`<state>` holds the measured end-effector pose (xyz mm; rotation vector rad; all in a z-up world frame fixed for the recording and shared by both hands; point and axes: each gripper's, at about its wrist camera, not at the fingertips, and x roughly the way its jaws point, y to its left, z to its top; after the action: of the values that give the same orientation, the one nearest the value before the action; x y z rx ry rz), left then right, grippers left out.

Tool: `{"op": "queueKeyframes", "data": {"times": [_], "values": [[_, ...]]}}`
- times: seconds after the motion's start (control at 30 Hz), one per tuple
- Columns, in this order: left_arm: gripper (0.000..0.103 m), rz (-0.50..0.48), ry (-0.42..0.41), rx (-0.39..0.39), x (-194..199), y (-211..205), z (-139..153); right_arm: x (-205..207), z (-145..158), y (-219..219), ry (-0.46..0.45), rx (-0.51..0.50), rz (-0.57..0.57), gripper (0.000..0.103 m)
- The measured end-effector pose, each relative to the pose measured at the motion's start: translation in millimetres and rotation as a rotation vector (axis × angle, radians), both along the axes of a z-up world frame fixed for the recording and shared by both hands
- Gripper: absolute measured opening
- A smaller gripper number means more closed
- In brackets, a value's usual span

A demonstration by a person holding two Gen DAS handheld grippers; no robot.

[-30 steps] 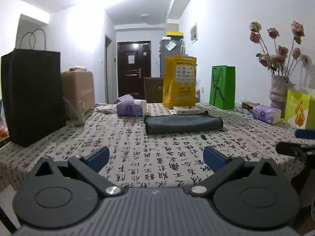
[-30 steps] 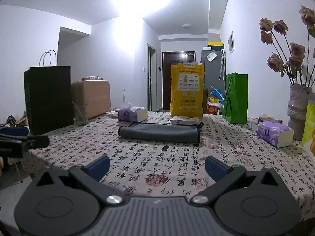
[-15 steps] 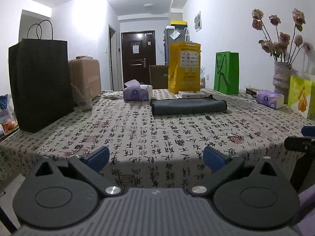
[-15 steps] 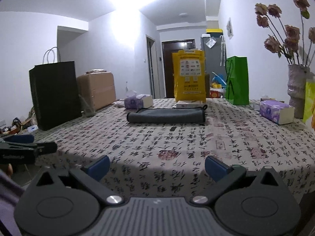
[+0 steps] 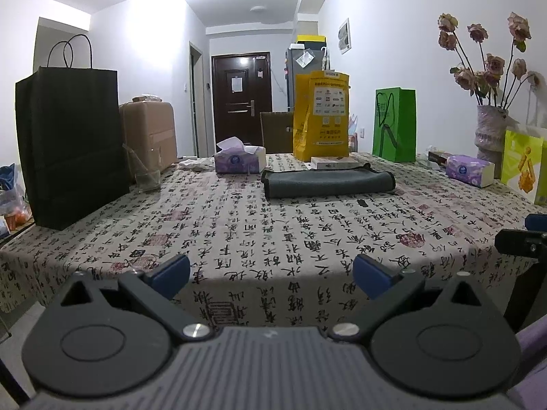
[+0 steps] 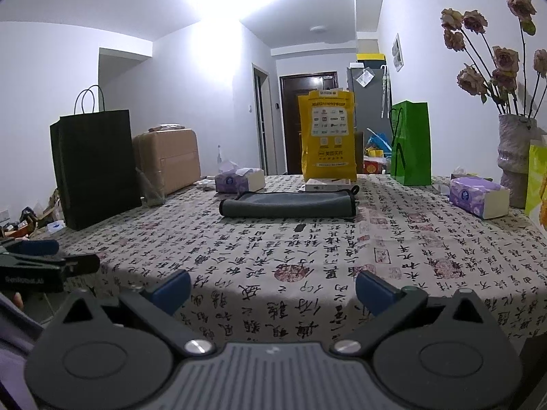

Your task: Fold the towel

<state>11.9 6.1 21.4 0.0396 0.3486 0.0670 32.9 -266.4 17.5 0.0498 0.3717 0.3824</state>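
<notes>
A dark grey towel (image 5: 328,183) lies folded into a long flat strip on the far middle of the table; it also shows in the right wrist view (image 6: 289,204). My left gripper (image 5: 271,275) is open and empty, held at the table's near edge, well short of the towel. My right gripper (image 6: 272,290) is open and empty too, also at the near edge. Each gripper shows at the side of the other's view: the right one (image 5: 523,239) and the left one (image 6: 48,266).
The table carries a calligraphy-print cloth (image 5: 273,232). On it stand a black paper bag (image 5: 70,147), a glass (image 5: 147,179), two tissue boxes (image 5: 239,160) (image 5: 470,171), a yellow bag (image 5: 321,116), a green bag (image 5: 395,124) and a vase of flowers (image 5: 490,133).
Both grippers have drawn back from the table towards its near edge and dipped lower, then steadied. The towel has not moved. Both grippers stay open.
</notes>
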Motion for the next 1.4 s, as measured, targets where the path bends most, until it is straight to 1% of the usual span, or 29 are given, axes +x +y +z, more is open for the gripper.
{"op": "queueKeyframes", "data": {"times": [0.33,0.53,1.13,1.4], "values": [[0.103,-0.002,-0.006,0.018,3,-3,0,2,-2,-1,0.006,0.017,0.010,0.103],[0.103,-0.004,0.013,0.016,7,-5,-2,6,-8,-1,0.038,0.023,0.002,0.103],[0.103,-0.011,0.027,0.006,10,-4,-4,9,-10,0,0.045,0.025,0.010,0.103],[0.103,-0.015,0.023,0.009,11,-6,-4,8,-8,-3,0.031,0.028,0.002,0.103]]}}
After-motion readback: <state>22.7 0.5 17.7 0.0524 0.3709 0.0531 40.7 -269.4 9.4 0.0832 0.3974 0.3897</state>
